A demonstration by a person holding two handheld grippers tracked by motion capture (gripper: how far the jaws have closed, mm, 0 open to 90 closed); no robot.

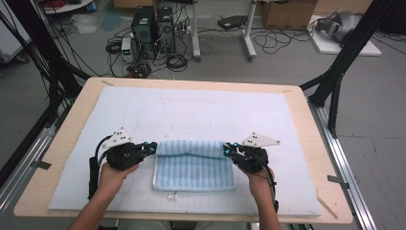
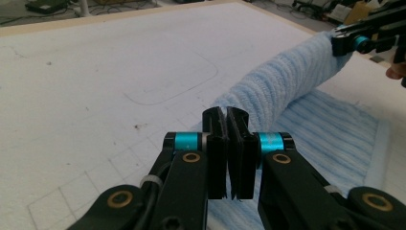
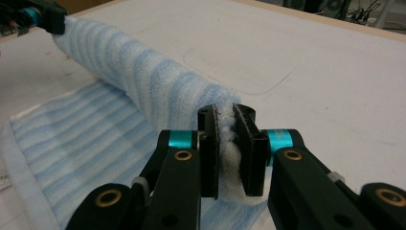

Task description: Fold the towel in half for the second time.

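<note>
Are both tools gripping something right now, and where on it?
Yes: the left tool and right tool each pinch one end of the towel's far edge, which is rolled over.

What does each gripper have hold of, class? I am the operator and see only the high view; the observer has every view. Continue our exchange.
Observer: In the right gripper view, the right gripper is shut on white towel fabric bunched between its jaws.
Operator: And the left?
Observer: The left gripper has its jaws almost together, pinching the towel's rolled end.
Operator: Anything on the mat beyond?
Observer: A faint rounded rectangle outline is drawn there.
</note>
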